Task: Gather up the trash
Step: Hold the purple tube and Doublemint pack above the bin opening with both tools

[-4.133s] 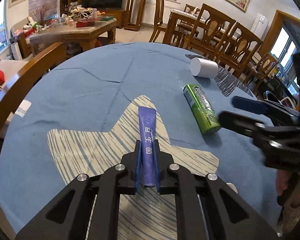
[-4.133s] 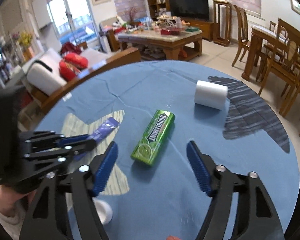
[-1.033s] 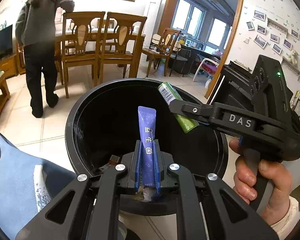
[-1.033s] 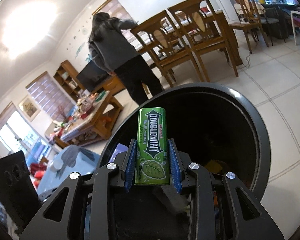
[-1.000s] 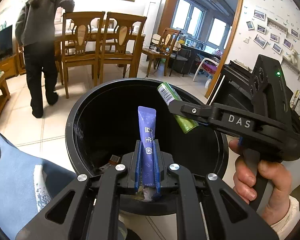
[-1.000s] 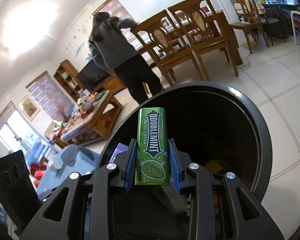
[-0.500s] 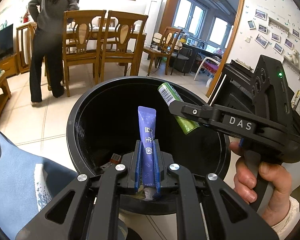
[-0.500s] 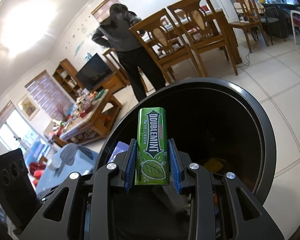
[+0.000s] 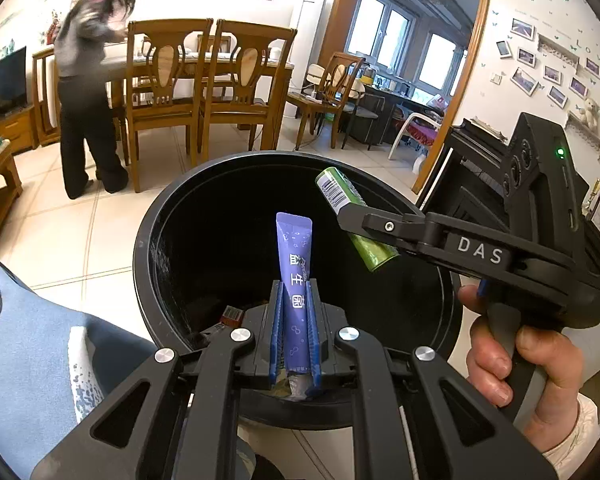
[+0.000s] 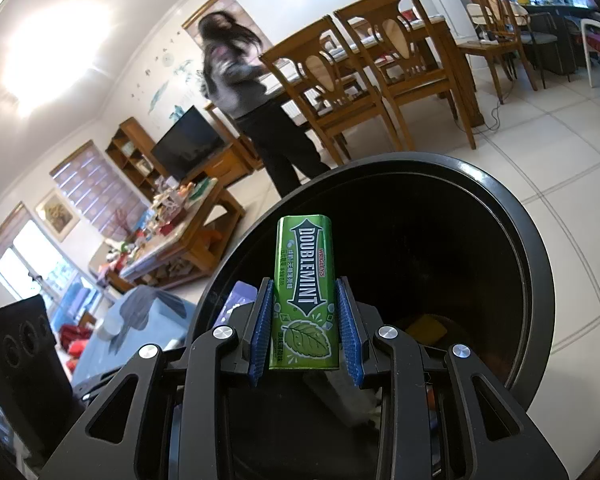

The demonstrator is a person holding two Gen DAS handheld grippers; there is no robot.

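Note:
My left gripper is shut on a purple sachet and holds it upright over the open black trash bin. My right gripper is shut on a green Doublemint gum pack over the same bin. In the left wrist view the right gripper comes in from the right with the gum pack slanting over the bin's mouth. The sachet's tip shows at the bin's left rim in the right wrist view. Some trash lies at the bin's bottom.
The blue tablecloth's edge is at lower left beside the bin. A person stands by the wooden dining chairs behind the bin. White tiled floor surrounds the bin. A coffee table with clutter is further back.
Both grippers stay over the bin, each still holding its item, after carrying them from the table. The person in the background has turned and shifted near the chairs.

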